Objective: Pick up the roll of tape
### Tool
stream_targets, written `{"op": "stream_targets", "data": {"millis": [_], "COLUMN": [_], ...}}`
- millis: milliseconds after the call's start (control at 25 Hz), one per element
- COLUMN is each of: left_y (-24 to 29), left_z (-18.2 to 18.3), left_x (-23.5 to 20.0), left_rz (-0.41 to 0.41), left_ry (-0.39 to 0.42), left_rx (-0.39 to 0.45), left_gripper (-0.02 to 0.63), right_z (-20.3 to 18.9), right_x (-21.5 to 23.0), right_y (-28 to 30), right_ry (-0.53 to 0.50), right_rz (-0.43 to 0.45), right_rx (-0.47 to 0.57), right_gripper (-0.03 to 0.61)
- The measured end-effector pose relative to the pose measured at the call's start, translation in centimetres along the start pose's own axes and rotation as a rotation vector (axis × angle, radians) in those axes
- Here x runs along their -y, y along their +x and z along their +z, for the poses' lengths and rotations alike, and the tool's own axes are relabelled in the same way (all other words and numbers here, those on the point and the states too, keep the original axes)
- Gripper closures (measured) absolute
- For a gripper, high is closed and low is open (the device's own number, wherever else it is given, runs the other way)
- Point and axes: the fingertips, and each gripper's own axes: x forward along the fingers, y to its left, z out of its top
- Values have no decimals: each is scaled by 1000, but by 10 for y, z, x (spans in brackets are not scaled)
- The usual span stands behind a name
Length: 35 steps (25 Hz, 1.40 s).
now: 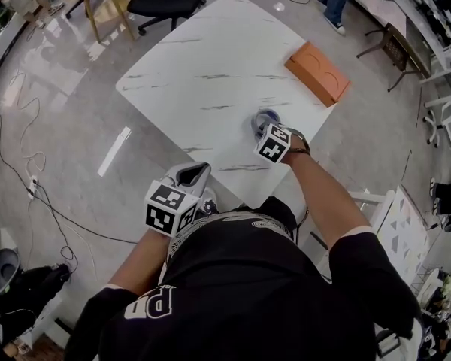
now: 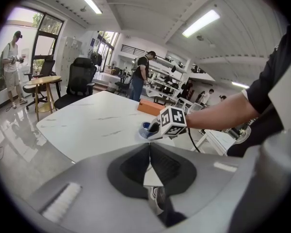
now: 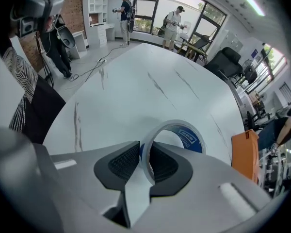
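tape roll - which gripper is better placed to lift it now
Right. The right gripper has its jaws shut on the wall of the tape roll. The left gripper is shut on nothing, at the near edge of the table, well apart from the roll.

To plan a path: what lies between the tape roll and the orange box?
Only bare table between tape roll and orange box, per the head view.

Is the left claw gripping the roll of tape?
No, the left claw is shut on nothing; the roll of tape sits pinched in the right claw.
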Motion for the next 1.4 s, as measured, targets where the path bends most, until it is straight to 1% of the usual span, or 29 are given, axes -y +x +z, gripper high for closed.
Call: {"op": "stream_targets", "data": {"millis": [80, 280, 400, 680, 800, 920, 1160, 1400], "left_y": [2, 9, 13, 20, 23, 26, 28, 33], "left_z": [2, 7, 10, 18, 23, 29, 36, 39], "left_x": [2, 9, 13, 22, 24, 26, 33, 40], "left_rz": [-10, -41, -61, -98, -110, -127, -139, -137], "left_ry": [9, 43, 66, 111, 105, 96, 130, 196], "left_rx": [-1, -9, -15, -25, -20, -11, -9, -7], "left_gripper": [554, 554, 554, 554, 554, 554, 554, 554], "right_z": [5, 18, 23, 20, 18, 17, 21, 23], "right_x": [1, 2, 2, -2, -3, -3, -10, -18], "right_y": [-10, -36, -56, -96, -115, -135, -174, -210], "right_ry": [58, 245, 326, 554, 637, 689, 785, 834], "right_rz": [-5, -8, -16, -15, -30, -54, -63, -73], "right_rx": [46, 192, 262, 439, 521, 591, 740, 866], "right_gripper": [520, 526, 530, 531, 531, 531, 531, 532]}}
